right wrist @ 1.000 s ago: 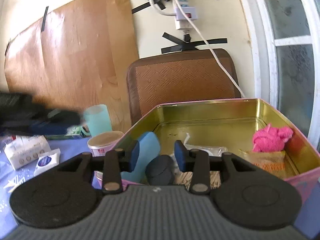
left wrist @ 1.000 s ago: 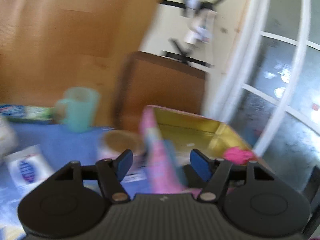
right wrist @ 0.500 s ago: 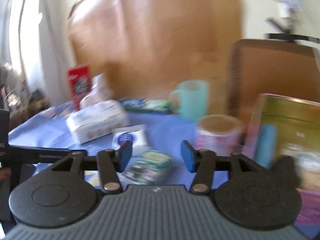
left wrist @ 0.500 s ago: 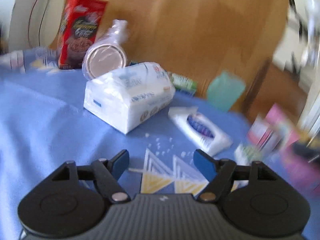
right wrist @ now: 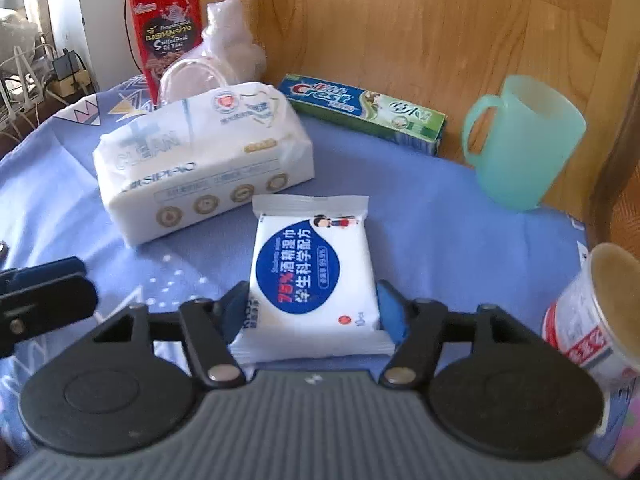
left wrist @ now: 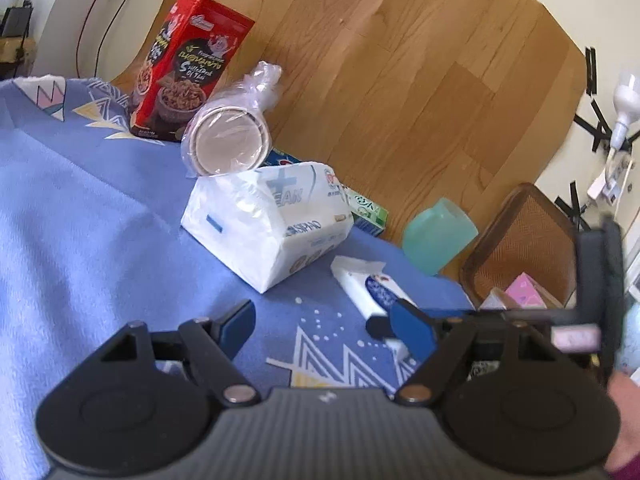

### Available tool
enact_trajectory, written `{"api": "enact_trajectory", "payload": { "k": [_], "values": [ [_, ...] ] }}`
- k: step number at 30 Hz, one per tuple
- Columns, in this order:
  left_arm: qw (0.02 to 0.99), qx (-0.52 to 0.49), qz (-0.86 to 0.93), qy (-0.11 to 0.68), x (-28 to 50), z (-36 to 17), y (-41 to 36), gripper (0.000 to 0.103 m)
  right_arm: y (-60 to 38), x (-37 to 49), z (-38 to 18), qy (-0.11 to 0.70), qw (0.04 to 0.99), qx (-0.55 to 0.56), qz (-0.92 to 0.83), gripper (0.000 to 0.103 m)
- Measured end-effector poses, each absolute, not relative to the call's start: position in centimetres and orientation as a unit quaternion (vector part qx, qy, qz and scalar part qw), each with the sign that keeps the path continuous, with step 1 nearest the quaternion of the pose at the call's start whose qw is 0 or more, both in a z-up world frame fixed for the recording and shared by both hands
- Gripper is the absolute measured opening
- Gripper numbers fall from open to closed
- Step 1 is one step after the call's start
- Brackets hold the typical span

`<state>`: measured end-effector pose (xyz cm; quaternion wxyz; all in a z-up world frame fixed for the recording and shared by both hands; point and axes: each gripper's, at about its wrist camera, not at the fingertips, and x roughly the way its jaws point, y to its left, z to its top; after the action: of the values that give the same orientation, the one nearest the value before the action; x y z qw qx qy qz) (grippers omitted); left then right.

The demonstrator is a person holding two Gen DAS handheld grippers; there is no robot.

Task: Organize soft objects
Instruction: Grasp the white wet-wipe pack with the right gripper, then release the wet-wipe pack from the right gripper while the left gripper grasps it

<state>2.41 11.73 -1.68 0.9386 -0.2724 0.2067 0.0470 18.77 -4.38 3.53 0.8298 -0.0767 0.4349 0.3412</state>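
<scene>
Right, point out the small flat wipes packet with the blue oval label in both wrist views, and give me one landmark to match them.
Left wrist view: the small wipes packet lies right of centre, partly behind the right blue finger.
Right wrist view: it lies at centre, between the right gripper fingers.
Shared landmark: the big white tissue pack, just beyond it in both.

A red cereal box (right wrist: 170,24), toothpaste box (right wrist: 362,108), teal mug (right wrist: 520,142).

Wipes packet (right wrist: 314,276) lies before tissue pack (right wrist: 200,156), toothpaste box (right wrist: 364,110) behind both.
</scene>
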Motion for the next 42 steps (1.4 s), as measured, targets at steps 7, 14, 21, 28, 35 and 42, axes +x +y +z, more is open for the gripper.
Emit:
{"api": "enact_trajectory", "payload": {
  "k": [7,14,21,28,35,42],
  "values": [
    [0.938,-0.275,0.045,0.208,2.5,-1.7,11.9,0.077,-6.4,11.1,4.8,0.394,0.829,-0.100,0.384,0.068],
    [0.941,-0.256,0.020,0.220,2.8,-1.7,11.2,0.078,-12.3,4.8,5.3,0.382,0.862,-0.014,0.334,0.076],
    [0.933,-0.251,-0.042,0.254,1.1,-0.7,7.7,0.079,-14.6,3.3,5.0,0.367,0.870,-0.005,0.329,0.090],
    [0.903,-0.246,-0.077,0.345,1.3,-0.8,3.8,0.056,-15.0,3.0,4.5,0.367,0.859,-0.013,0.355,0.081],
    [0.915,-0.227,-0.084,0.323,0.9,-0.3,2.2,0.043,-15.2,1.1,4.9,0.323,0.871,-0.027,0.370,0.078],
    [0.935,-0.195,-0.110,0.275,1.6,3.7,-0.7,0.043,-17.4,0.5,7.4,0.255,0.907,-0.015,0.335,0.078]
  ]
}}
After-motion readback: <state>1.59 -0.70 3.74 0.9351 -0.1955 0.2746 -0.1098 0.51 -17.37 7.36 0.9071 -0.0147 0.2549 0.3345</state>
